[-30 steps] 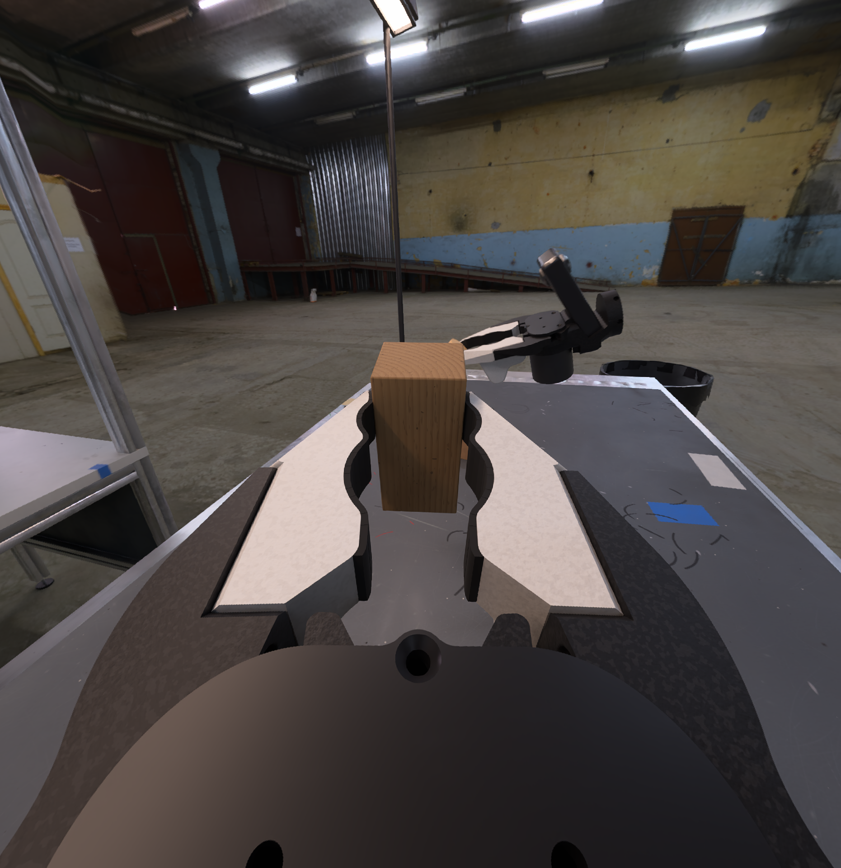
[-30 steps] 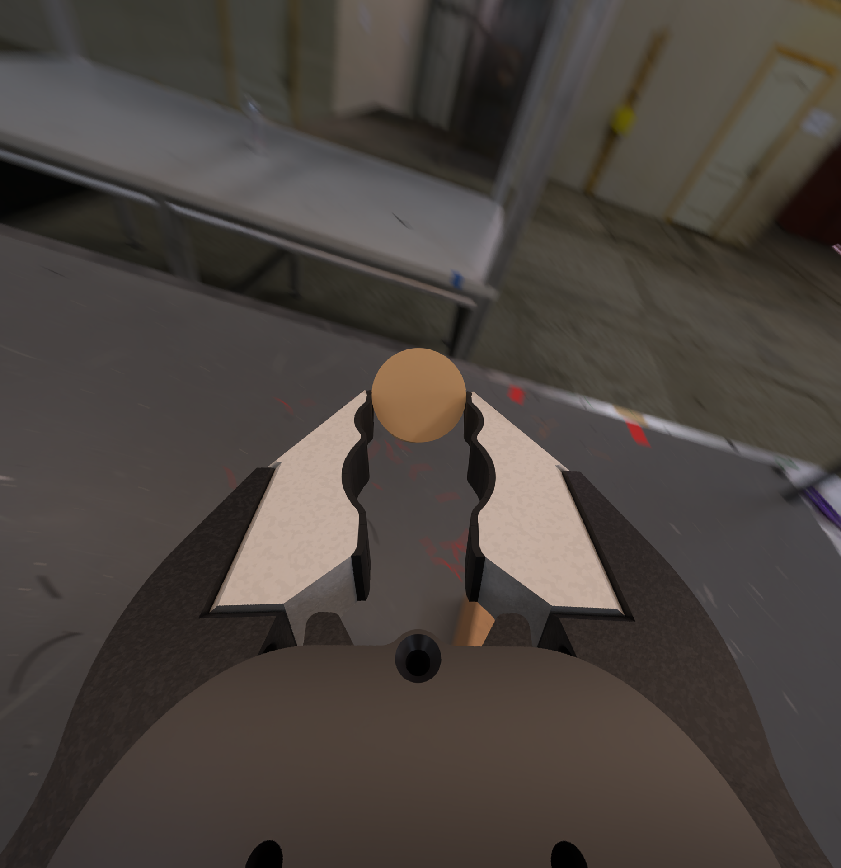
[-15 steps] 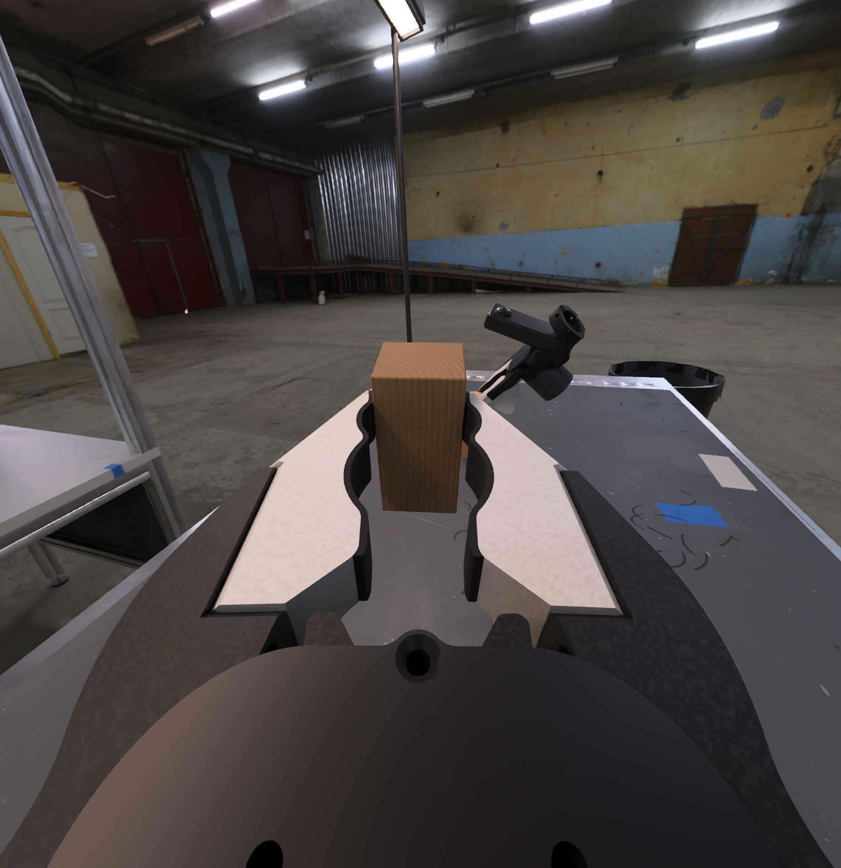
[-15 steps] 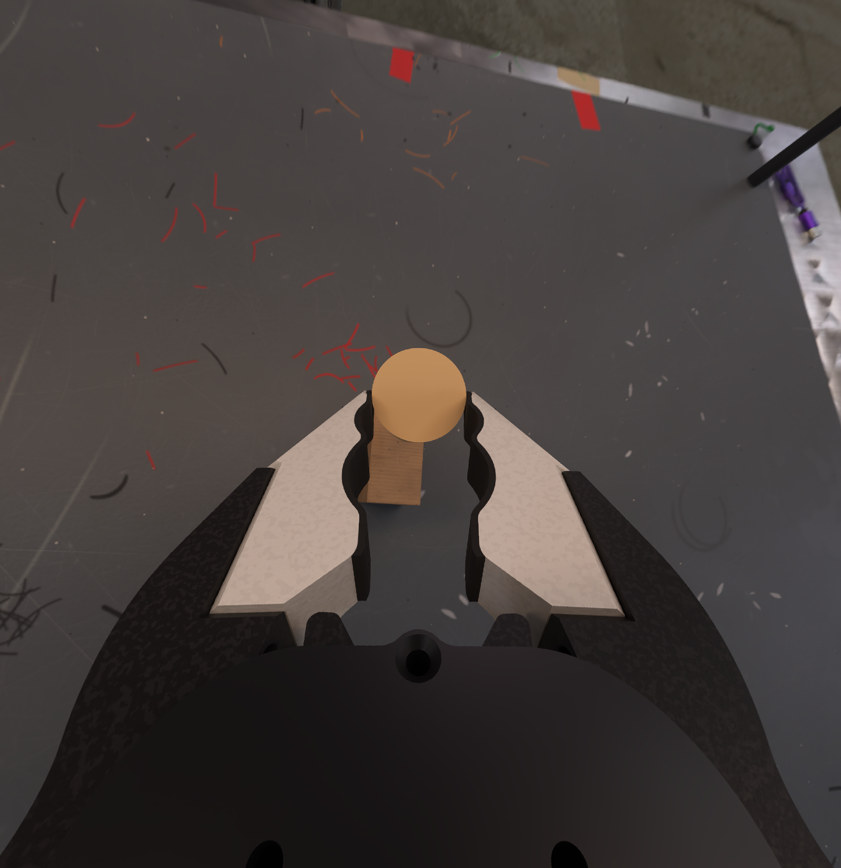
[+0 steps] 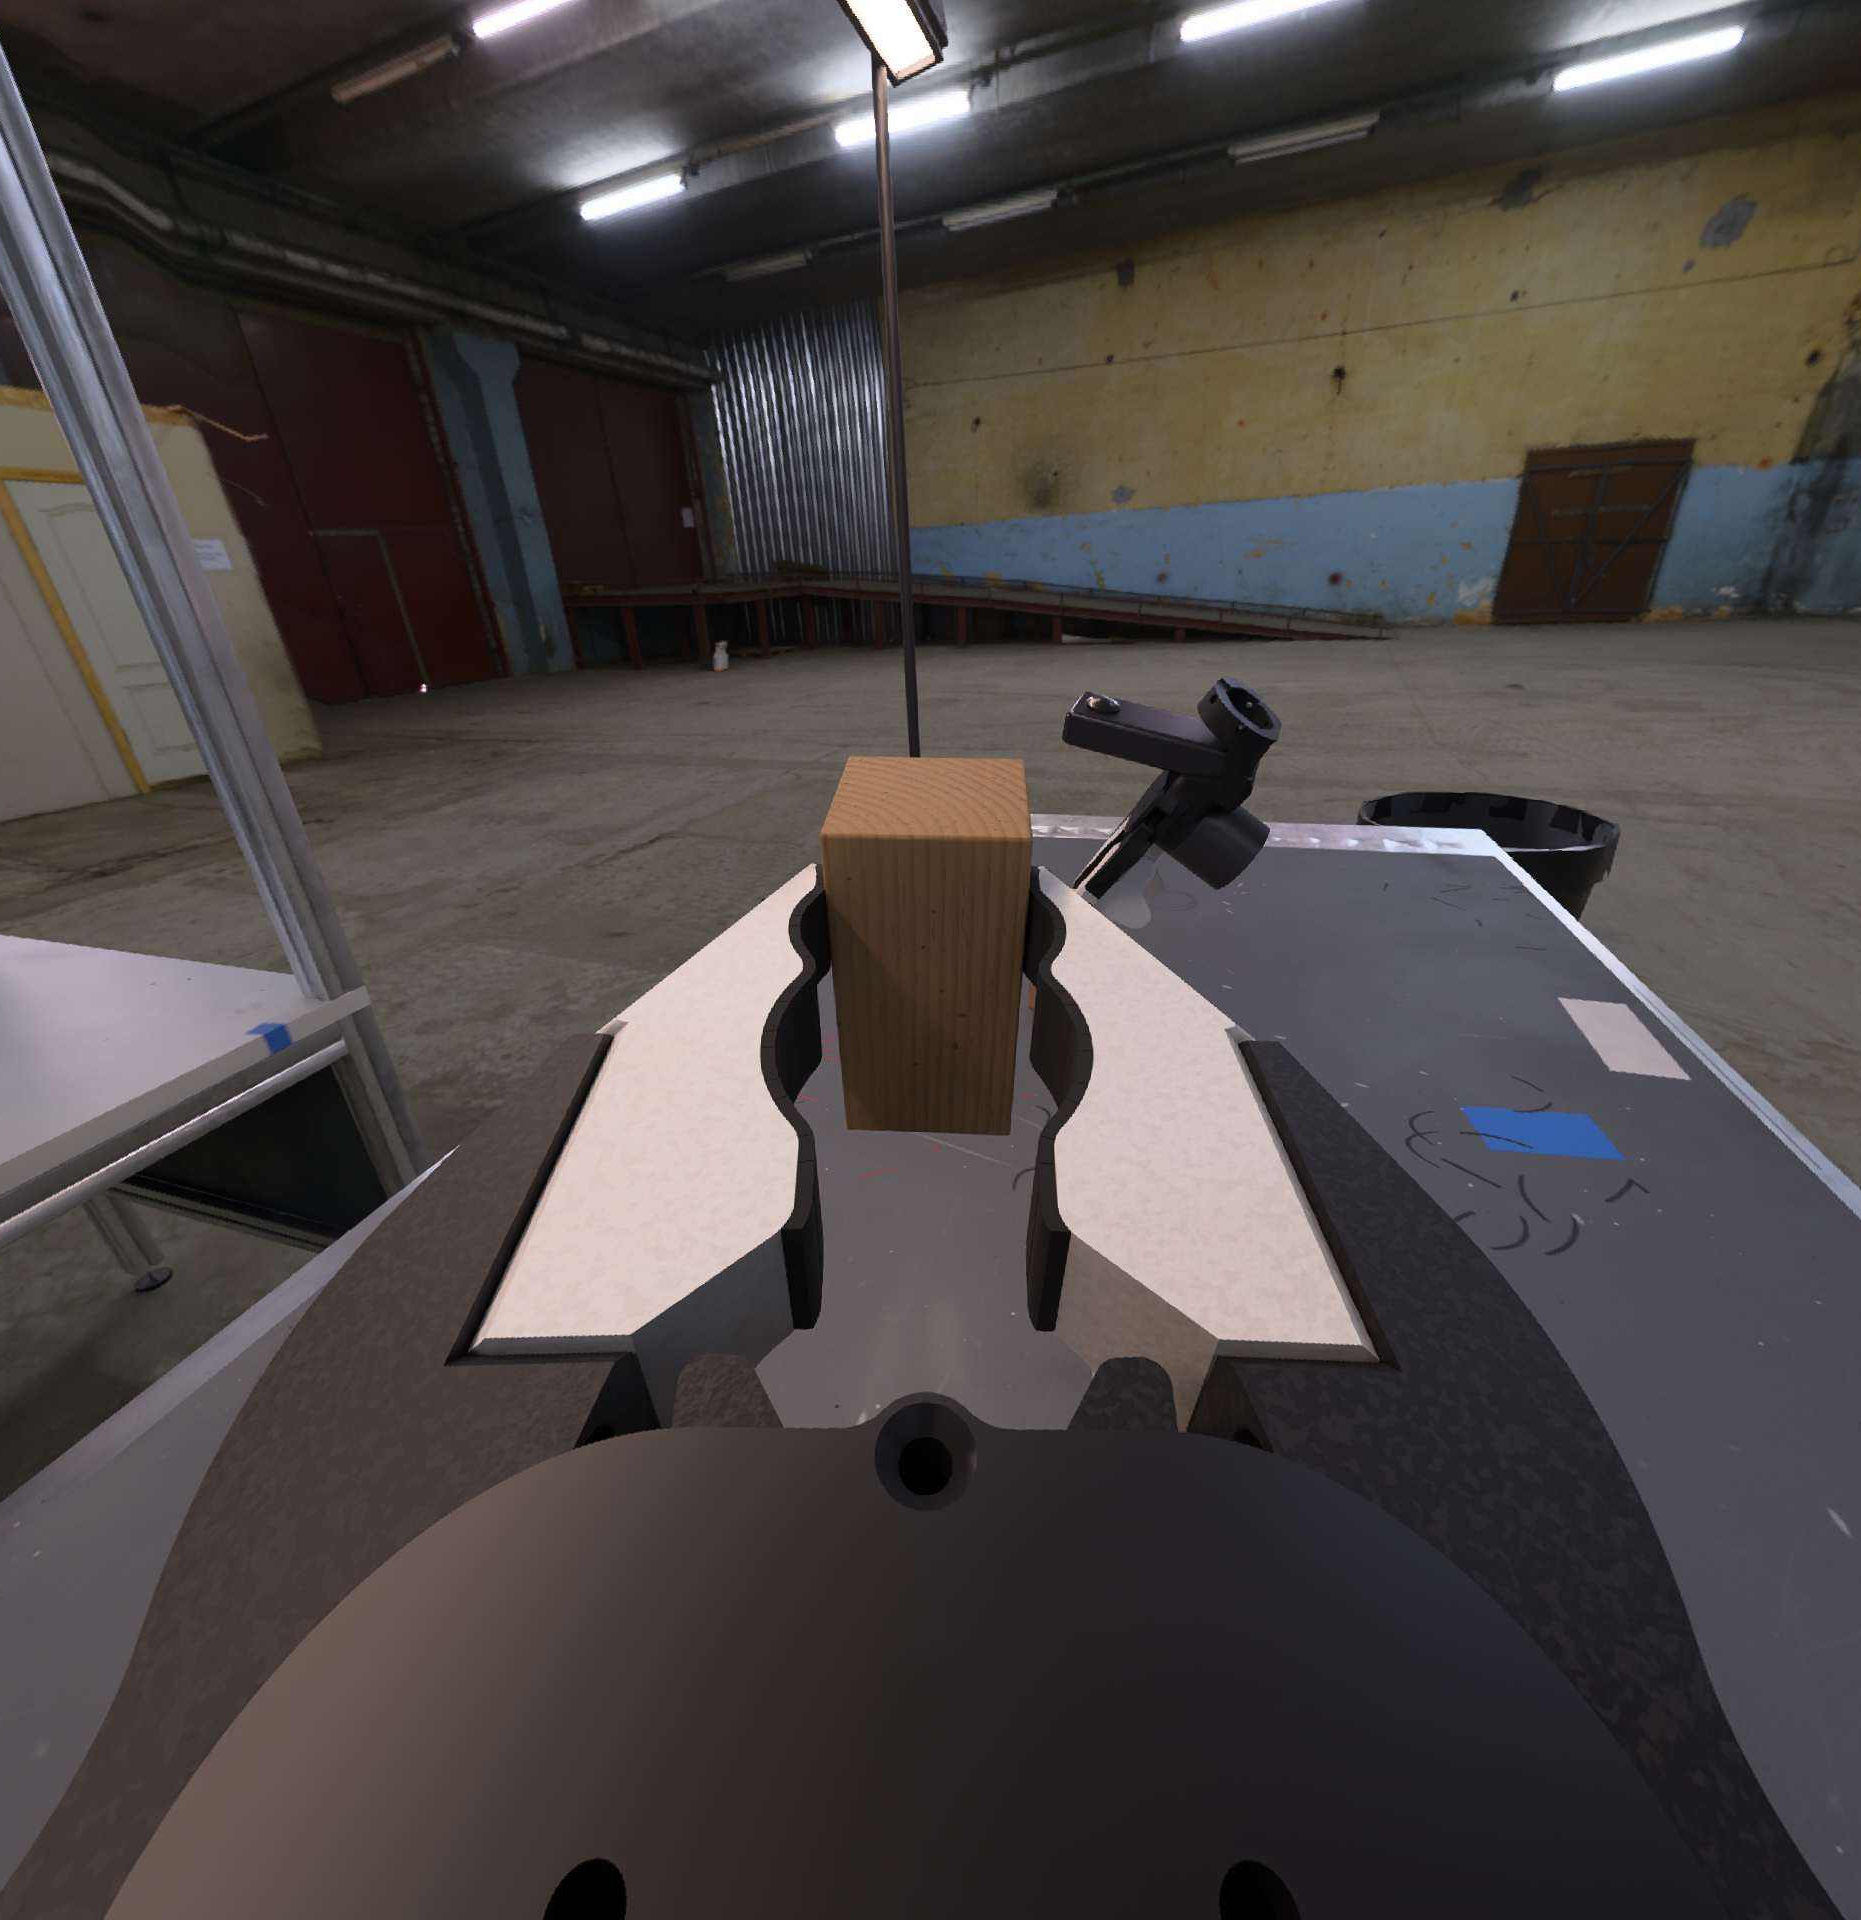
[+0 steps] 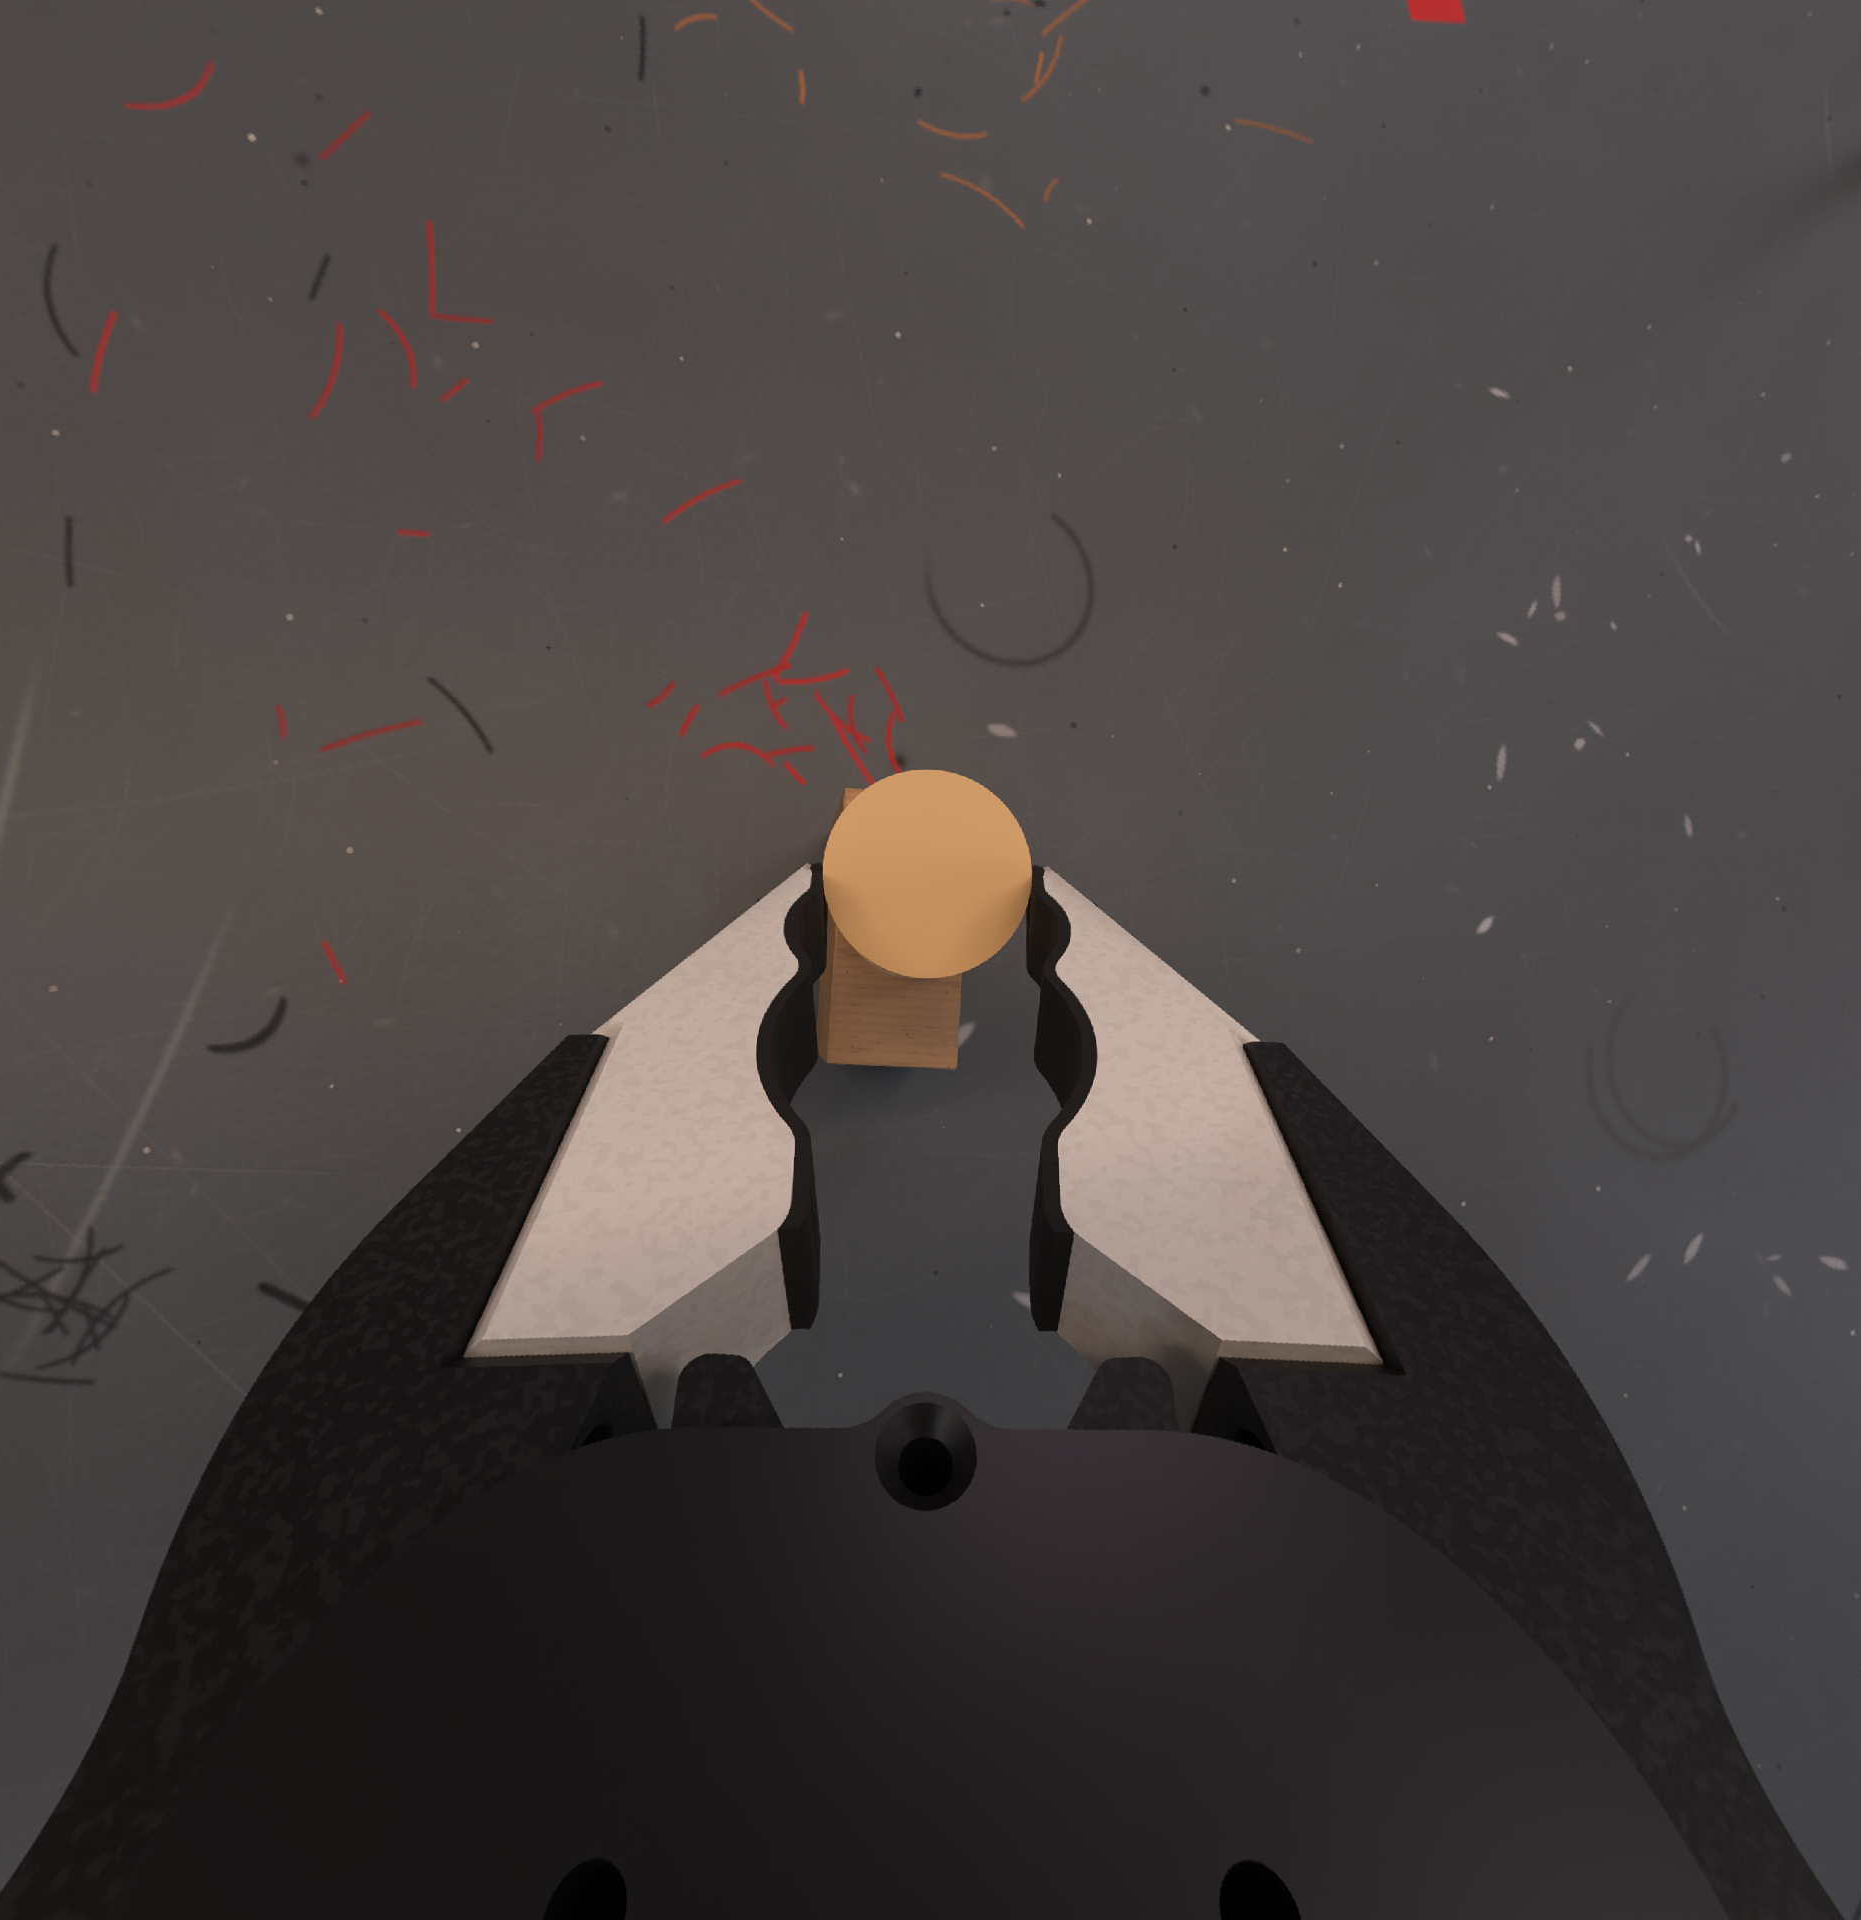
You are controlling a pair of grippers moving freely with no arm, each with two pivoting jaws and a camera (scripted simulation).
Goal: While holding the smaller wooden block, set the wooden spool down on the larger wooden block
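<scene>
My left gripper [image 5: 926, 904] is shut on the smaller wooden block [image 5: 926, 977], held upright above the dark table [image 5: 1373, 1039]. My right gripper [image 6: 926, 883] is shut on the wooden spool [image 6: 926, 873], whose round end faces the camera. It points straight down at the table [image 6: 1321, 727]. The larger wooden block [image 6: 890, 1023] stands on the table directly under the spool, mostly hidden by it. I cannot tell if they touch. The right gripper also shows in the left wrist view [image 5: 1118, 883], tilted down at the far end of the table.
A black bin [image 5: 1487, 842] stands past the table's far right corner. A blue patch [image 5: 1539, 1132] and a white patch [image 5: 1622, 1039] lie on the right side. A grey side table [image 5: 126, 1039] and metal posts [image 5: 178, 623] stand at left. Red scuffs [image 6: 801, 717] mark the tabletop.
My right gripper has tipped from level to pointing straight down and has come lower over the table. The larger block has come into view under the spool. My left gripper has barely moved.
</scene>
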